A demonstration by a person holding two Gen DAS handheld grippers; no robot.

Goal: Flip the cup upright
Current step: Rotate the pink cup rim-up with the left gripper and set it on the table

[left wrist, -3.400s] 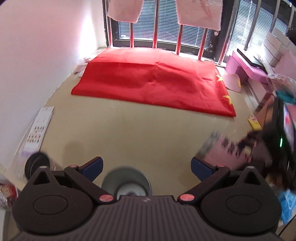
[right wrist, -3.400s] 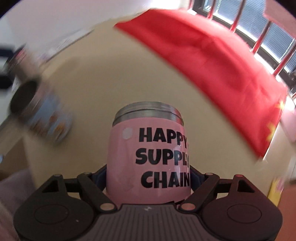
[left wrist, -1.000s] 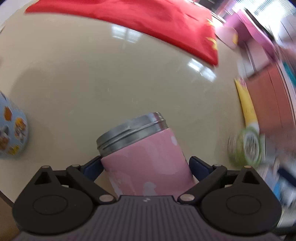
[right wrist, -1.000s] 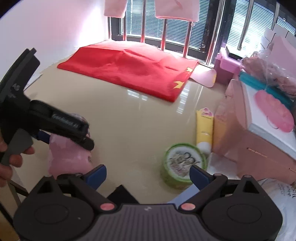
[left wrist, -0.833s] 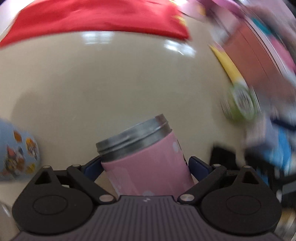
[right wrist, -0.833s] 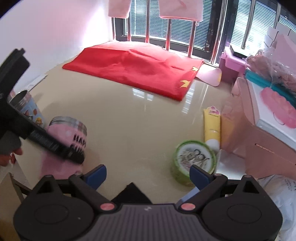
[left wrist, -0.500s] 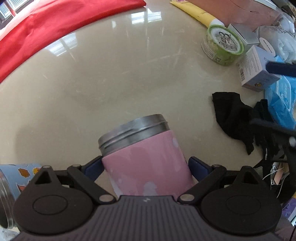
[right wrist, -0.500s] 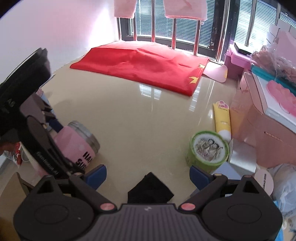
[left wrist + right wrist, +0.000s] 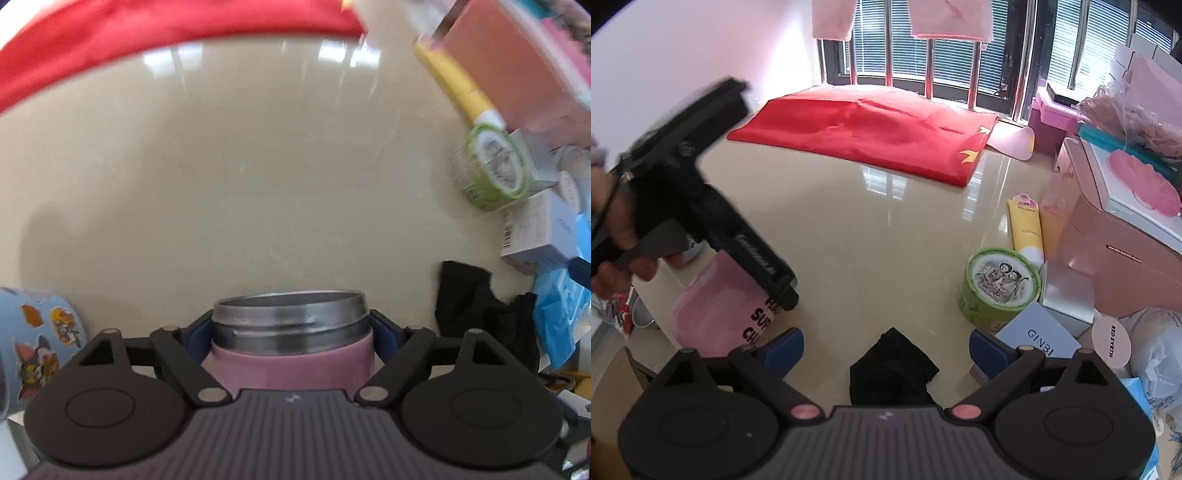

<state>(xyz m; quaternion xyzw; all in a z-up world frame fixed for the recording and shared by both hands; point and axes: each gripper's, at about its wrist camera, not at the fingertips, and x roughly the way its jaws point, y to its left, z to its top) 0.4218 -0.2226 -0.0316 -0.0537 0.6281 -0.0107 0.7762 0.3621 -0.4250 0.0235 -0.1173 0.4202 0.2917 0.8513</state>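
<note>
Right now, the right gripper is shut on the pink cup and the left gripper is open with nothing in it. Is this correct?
No, the sides are swapped. The left gripper is shut on the pink cup, as the left wrist view shows: its fingers press the cup's steel rim on both sides. The right gripper is open with nothing in it, as the right wrist view shows.

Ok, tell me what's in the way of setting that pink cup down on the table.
Nothing visible. The left gripper holds the pink cup; the table ahead is bare, with the black cloth off right.

"GINBI" on the blue box point(image 9: 1039, 341); "RED EARTH" on the pink disc point(image 9: 1111, 341).
</note>
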